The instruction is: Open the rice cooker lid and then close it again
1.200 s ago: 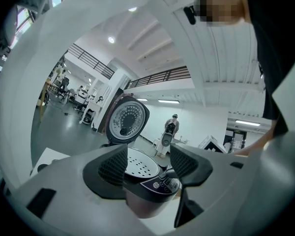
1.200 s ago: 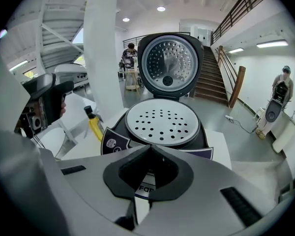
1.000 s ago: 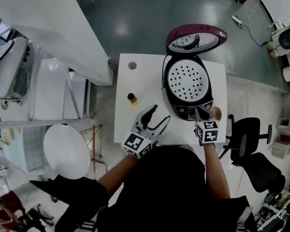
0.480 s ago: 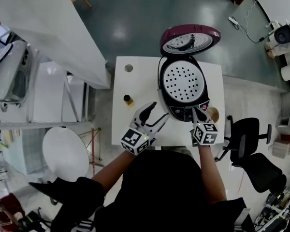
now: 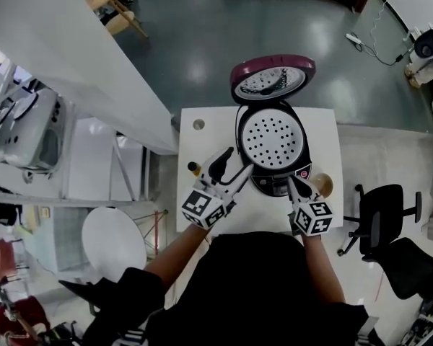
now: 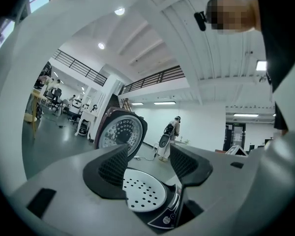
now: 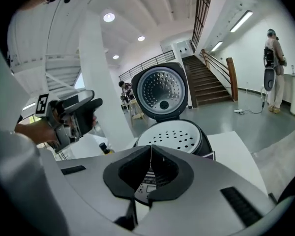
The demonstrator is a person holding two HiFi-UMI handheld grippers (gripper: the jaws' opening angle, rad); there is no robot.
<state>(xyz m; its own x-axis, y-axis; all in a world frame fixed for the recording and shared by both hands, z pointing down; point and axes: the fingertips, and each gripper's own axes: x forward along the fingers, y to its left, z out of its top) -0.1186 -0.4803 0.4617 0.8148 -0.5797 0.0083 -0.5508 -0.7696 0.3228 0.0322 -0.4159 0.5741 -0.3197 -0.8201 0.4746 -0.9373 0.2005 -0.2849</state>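
From the head view, a white square table [image 5: 202,200] stands on a grey-green floor [image 5: 202,34]. A black swivel chair [image 5: 386,215] is to the table's right and a white round tabletop [image 5: 114,242] to its left. On the table's left half are a small dark bottle with a yellow cap [image 5: 194,168] and, farther off, a round hole [image 5: 198,124]. A small tan round object [image 5: 322,184] lies just right of the black rice cooker [image 5: 278,184], which takes up the table's far right part. Its round maroon lid [image 5: 272,80] stands swung up at the far side, baring the white perforated inner plate [image 5: 273,140]. The left gripper [image 5: 238,160] hangs at the cooker's near-left rim, between bottle and cooker. The right gripper [image 5: 291,184] sits at the near edge by the control panel.

In the left gripper view the dark ribbed pads [image 6: 114,165] stand well apart, released, with nothing between them. The perforated plate shows through the gap, and the lid's silvery underside stands upright beyond. A person wearing a backpack [image 6: 173,129] stands far off in the hall.

In the right gripper view the two jaws are clenched, pads meeting on a thin seam, empty. The control panel lies just behind them, the plate and raised lid farther on. The left gripper and bottle are to the left, a staircase [image 7: 209,82] far right.
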